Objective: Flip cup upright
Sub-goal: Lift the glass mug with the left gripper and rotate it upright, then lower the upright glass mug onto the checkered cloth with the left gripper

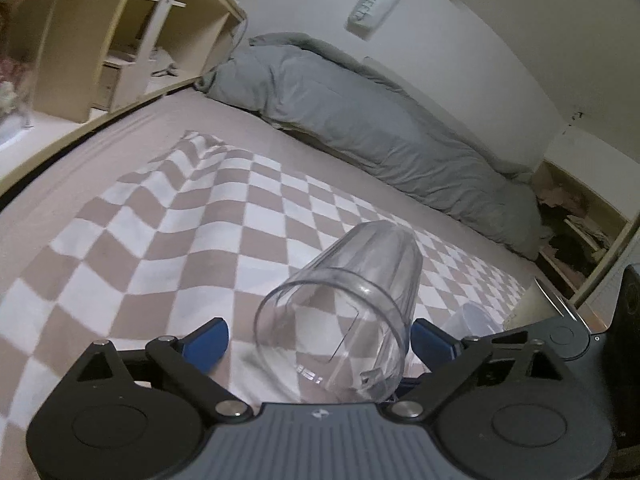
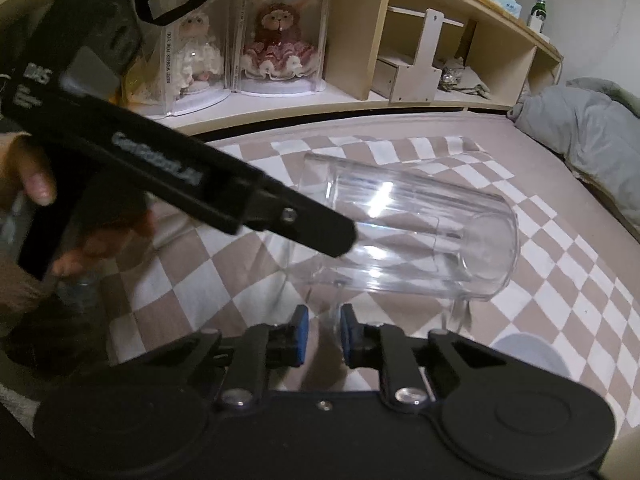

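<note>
A clear plastic cup is held tilted on its side above the checkered blanket, its open mouth toward the left wrist camera. My left gripper stands wide open, its blue pads either side of the cup's mouth and apart from it. In the right wrist view the cup lies sideways, base to the right. My right gripper is shut on the cup's clear handle at its underside. The left gripper's black body crosses that view from the left, its tip at the cup's mouth.
A grey duvet lies along the wall at the bed's far side. A wooden shelf with boxed dolls runs along the bed. A small translucent lid-like object lies on the blanket near the cup.
</note>
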Demonstrator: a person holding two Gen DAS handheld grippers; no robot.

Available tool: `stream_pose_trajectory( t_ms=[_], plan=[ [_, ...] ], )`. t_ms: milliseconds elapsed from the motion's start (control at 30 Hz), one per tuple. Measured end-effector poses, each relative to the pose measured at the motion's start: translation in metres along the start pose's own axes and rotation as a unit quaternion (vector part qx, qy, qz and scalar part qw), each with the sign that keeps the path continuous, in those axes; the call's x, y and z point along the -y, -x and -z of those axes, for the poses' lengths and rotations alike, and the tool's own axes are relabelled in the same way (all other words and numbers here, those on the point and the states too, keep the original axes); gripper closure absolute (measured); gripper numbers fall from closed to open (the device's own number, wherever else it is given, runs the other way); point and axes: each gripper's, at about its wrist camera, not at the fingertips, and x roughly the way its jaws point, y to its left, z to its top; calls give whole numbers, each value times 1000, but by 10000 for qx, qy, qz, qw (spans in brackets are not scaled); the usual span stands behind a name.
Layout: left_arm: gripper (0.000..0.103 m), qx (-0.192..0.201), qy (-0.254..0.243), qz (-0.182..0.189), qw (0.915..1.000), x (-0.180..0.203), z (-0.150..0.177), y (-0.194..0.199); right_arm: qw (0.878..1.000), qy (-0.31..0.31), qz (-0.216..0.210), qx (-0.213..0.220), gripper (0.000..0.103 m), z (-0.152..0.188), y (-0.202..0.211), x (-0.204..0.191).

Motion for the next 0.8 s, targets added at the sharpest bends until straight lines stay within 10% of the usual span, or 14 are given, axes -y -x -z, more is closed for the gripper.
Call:
stream_pose_trajectory(
  t_ms=[267, 500, 800],
  plan=[
    [18, -97, -34, -88, 9999, 13, -5, 0, 9997, -83, 63, 207, 97, 5, 0, 3],
    [18, -284, -447, -1010, 9935, 46, -40, 24, 9916, -959, -634, 587, 97, -10, 21, 19],
    [9, 99, -858, -1296, 9878, 79, -76, 39, 9166, -3429, -1694, 1162, 95, -8, 33, 60]
  ],
)
